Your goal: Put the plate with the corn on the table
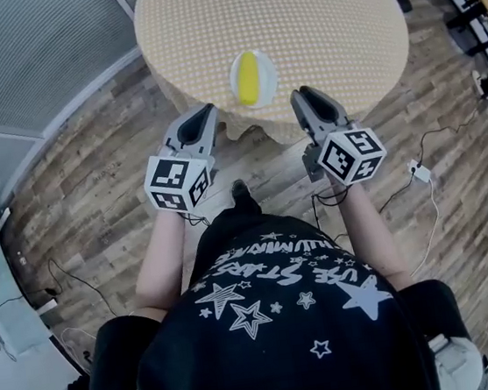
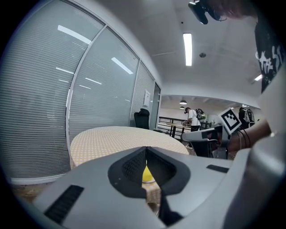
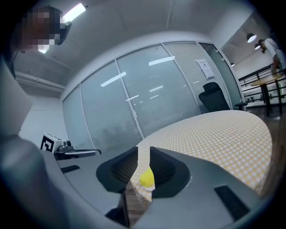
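A white plate holding a yellow corn cob rests on the round table, near the edge closest to me. The table wears a yellow checked cloth. My left gripper hovers just short of the table edge, left of the plate, jaws closed together and empty. My right gripper hangs level with it, right of the plate, its jaws a thin slit apart with nothing in them. Through each gripper's jaws the corn shows as a yellow sliver ahead. Neither gripper touches the plate.
Wood plank floor lies under me. Glass partition walls with blinds stand to the left. Cables and a power strip lie on the floor to the right. Dark chair bases stand at the far right.
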`<state>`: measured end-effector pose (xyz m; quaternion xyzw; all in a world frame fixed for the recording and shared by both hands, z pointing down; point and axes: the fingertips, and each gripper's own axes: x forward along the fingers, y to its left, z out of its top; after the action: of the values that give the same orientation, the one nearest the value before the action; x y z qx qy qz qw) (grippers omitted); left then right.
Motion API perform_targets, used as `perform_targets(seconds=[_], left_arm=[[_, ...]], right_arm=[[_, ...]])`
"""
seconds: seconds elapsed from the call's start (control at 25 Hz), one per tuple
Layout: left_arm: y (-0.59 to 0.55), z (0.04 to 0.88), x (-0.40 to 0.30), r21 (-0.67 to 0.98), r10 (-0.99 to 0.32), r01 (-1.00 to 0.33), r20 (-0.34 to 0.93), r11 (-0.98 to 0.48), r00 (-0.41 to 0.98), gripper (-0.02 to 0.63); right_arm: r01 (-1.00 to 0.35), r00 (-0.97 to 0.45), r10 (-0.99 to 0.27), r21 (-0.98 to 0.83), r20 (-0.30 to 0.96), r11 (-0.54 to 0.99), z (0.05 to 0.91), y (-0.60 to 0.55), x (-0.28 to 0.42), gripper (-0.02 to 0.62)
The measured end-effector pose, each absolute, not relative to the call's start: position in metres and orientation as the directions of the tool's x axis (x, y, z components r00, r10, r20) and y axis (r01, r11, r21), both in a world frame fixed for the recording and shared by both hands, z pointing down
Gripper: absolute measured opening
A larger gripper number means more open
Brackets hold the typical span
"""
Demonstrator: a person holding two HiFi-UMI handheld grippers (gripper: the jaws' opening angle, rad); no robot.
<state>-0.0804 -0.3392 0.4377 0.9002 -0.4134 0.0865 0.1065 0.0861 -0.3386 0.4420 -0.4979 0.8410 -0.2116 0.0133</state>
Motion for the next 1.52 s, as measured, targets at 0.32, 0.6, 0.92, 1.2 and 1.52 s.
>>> perform_targets(seconds=[0.32, 0.6, 0.92, 1.2, 1.52], left_arm=[[-0.271, 0.421, -0.051, 0.107, -0.742, -0.775, 0.233, -0.622, 0.628, 0.008], [-0.222, 0.412, -0.039, 0.097, -0.762, -0.790, 0.217, -0.605, 0.610, 0.008], [-0.153, 0.409, -0.013, 0.088, -0.780, -0.806, 0.213, -0.585, 0.589, 0.008], [-0.105, 0.417, -0.024, 0.075, -0.810, -0.847, 0.259, -0.527, 0.527, 0.008], [-0.099, 0.419, -0.027, 0.080, -0.791, -0.829, 0.259, -0.554, 0.554, 0.008]], right_arm=[[-0.829, -0.541, -0.822, -0.273, 0.175, 0.488, 0.427, -0.273, 0.100, 0.091], [-0.812, -0.583, -0.795, -0.107, 0.166, 0.573, 0.404, -0.221, 0.095, 0.091], [-0.791, -0.611, -0.775, -0.095, 0.162, 0.604, 0.405, -0.160, 0.117, 0.091], [-0.752, -0.658, -0.728, -0.105, 0.195, 0.651, 0.425, -0.123, 0.104, 0.091], [-0.752, -0.650, -0.731, -0.038, 0.207, 0.658, 0.421, -0.107, 0.090, 0.091]])
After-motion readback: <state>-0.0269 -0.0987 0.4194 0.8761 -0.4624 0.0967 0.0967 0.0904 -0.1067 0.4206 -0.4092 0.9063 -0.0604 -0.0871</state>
